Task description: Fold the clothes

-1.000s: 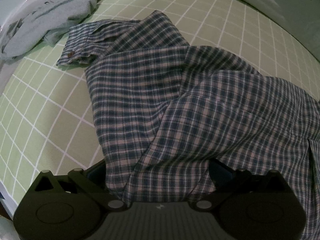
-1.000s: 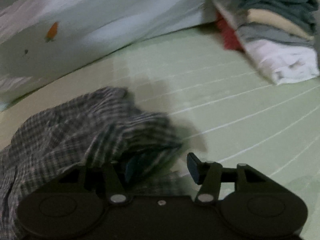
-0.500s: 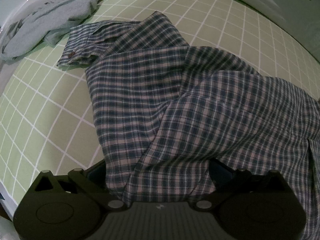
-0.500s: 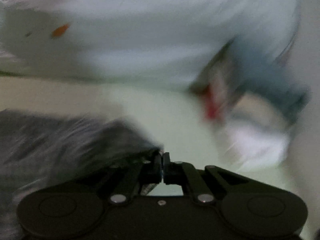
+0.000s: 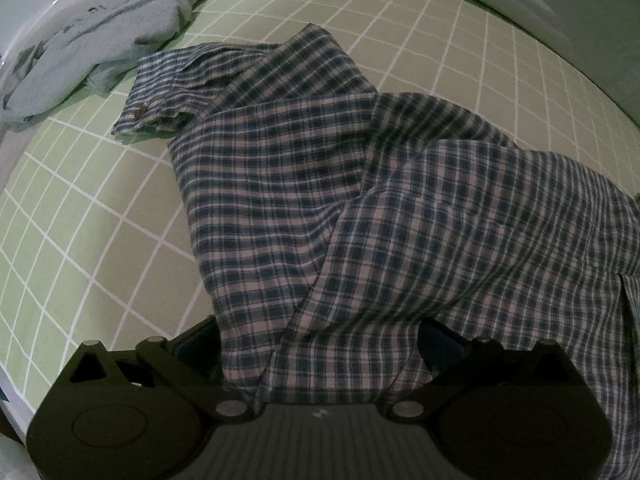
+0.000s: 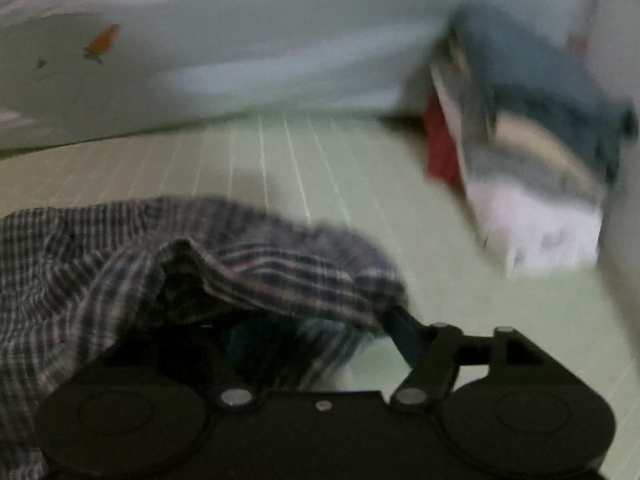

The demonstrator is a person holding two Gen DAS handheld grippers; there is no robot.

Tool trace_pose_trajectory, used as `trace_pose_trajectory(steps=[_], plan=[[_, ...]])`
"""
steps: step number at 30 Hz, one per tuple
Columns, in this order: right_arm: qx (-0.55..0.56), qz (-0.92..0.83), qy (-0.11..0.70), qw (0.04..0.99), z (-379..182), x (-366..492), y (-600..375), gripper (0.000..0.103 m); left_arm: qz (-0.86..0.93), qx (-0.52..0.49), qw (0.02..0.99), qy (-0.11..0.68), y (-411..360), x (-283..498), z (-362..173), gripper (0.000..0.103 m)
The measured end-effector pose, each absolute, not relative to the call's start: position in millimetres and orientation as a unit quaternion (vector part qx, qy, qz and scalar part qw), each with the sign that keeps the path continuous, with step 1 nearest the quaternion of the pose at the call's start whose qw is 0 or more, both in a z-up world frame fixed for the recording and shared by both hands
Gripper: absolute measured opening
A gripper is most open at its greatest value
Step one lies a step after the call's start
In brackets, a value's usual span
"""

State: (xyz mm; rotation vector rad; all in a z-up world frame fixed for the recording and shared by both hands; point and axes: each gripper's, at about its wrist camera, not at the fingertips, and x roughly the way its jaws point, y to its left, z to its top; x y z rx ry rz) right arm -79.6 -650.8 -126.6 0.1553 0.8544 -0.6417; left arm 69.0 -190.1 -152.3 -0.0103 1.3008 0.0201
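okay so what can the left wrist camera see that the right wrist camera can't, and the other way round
Only the left wrist view shows the crumpled grey garment at the far left, the plaid shirt's buttoned cuff, and the left gripper with shirt fabric bunched between its widely spread jaws; whether they press it is unclear.

Only the right wrist view shows the stack of folded clothes, the pale bedding with an orange print, and the right gripper, its jaws opening with shirt fabric draped over them.

Both show the plaid shirt on the green gridded sheet.
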Motion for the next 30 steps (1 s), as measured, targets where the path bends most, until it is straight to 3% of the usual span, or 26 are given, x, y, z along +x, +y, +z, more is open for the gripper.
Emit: trace_pose_trajectory(steps=[5,10,11,14,16,18,21,24,25,27,29,30], plan=[[0.108,-0.361,0.418,0.827,-150.8,-84.6,-657.0,0.087,0.011,-0.007,0.795,0.607,-189.0,70.8,-151.2,0.103],[0.164,-0.328,0.399,0.84,-150.0,-84.9,-668.6,0.084,0.012,-0.008,0.793,0.609,-188.5,75.4,-151.9,0.103],[0.159,-0.322,0.396,0.845,-148.4,-83.7,-668.3,0.074,0.012,-0.008,0.792,0.61,-188.4,76.4,-152.0,0.103],[0.143,-0.299,0.396,0.856,-140.2,-76.6,-671.0,0.004,0.012,-0.008,0.791,0.611,-187.8,79.9,-152.3,0.103],[0.111,-0.294,0.397,0.862,-132.3,-71.3,-673.2,0.003,0.012,-0.008,0.791,0.612,-187.0,82.6,-153.0,0.103],[0.007,-0.338,0.378,0.862,-111.6,-68.8,-671.8,0.003,0.011,-0.007,0.791,0.612,-186.4,83.9,-153.2,0.103],[-0.15,-0.425,0.295,0.843,-63.4,-75.2,-669.3,0.003,0.011,-0.008,0.792,0.61,-185.6,85.3,-153.5,0.103],[-0.238,-0.471,0.25,0.812,-37.2,-81.4,-670.4,0.007,0.013,-0.01,0.793,0.61,-184.7,87.6,-153.9,0.103],[-0.243,-0.476,0.268,0.802,-41.8,-80.3,-674.8,0.01,0.014,-0.01,0.793,0.609,-184.8,87.6,-153.9,0.103],[-0.214,-0.458,0.375,0.777,-68.6,-73.3,-689.4,0.025,0.014,-0.01,0.79,0.612,-186.5,86.3,-153.5,0.103],[-0.144,-0.432,0.459,0.762,-90.5,-74.9,-697.9,0.027,0.014,-0.005,0.79,0.613,-187.3,87.0,-148.4,0.103],[-0.114,-0.431,0.469,0.763,-93.9,-79.3,-696.4,0.034,0.016,-0.001,0.794,0.608,-189.1,85.6,-144.0,0.103]])
